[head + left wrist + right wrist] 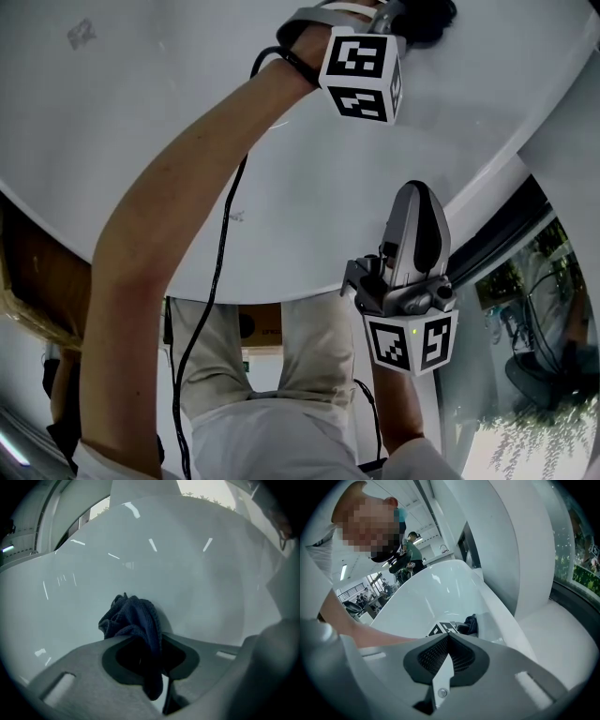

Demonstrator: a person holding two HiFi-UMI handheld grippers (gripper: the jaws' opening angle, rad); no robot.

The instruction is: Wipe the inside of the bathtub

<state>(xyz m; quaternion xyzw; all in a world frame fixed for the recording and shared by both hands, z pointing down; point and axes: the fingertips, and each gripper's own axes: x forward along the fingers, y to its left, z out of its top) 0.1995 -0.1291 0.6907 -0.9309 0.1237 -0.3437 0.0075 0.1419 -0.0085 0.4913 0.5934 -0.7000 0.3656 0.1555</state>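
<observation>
To my right, a curved window (580, 555) shows green foliage beyond its dark frame (497, 239). A broad white pillar (506, 541) stands beside it. Far back, ceiling strip lights (343, 572) glow above standing people (412, 550).

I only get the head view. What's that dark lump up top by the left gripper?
Observer: A dark blue cloth, clamped in the left gripper and pressed against the white bathtub wall.
Operator: Is the right one holding something too?
Observer: No, the right gripper is shut with nothing between its jaws.
Operator: Anyone else around?
Observer: Yes, the right gripper view shows a person in a green top beyond the tub's far end.
</observation>
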